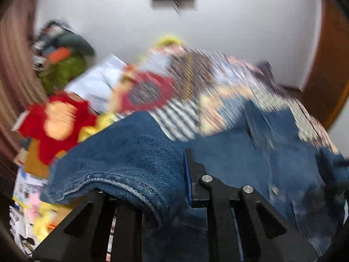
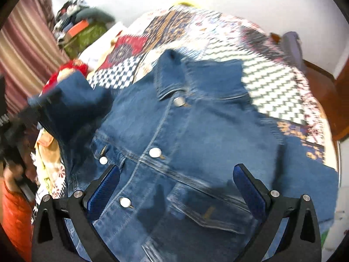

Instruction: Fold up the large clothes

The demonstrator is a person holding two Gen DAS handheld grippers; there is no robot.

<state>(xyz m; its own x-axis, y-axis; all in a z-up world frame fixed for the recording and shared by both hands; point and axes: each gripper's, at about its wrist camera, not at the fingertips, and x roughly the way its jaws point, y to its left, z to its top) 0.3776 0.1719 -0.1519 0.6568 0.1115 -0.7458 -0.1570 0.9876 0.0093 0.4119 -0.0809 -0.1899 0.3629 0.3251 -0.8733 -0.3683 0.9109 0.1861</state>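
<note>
A blue denim jacket [image 2: 196, 135] lies front-up on a patchwork quilt [image 2: 272, 83], collar toward the far side, its metal buttons showing. My right gripper [image 2: 176, 187] is open above the jacket's lower front, its blue pads on either side and holding nothing. My left gripper [image 1: 165, 187] is shut on the jacket's left sleeve [image 1: 122, 163], which drapes over its left finger. In the right wrist view that sleeve [image 2: 74, 100] is lifted at the left with the left gripper [image 2: 32, 111] blurred beside it. The left wrist view is motion-blurred.
A red plush toy [image 1: 56, 126] and a pile of clothes and boxes [image 1: 61, 56] sit at the left of the bed. A striped curtain [image 2: 24, 50] hangs at left. A wooden bed frame [image 2: 327, 100] runs along the right. A white wall lies behind.
</note>
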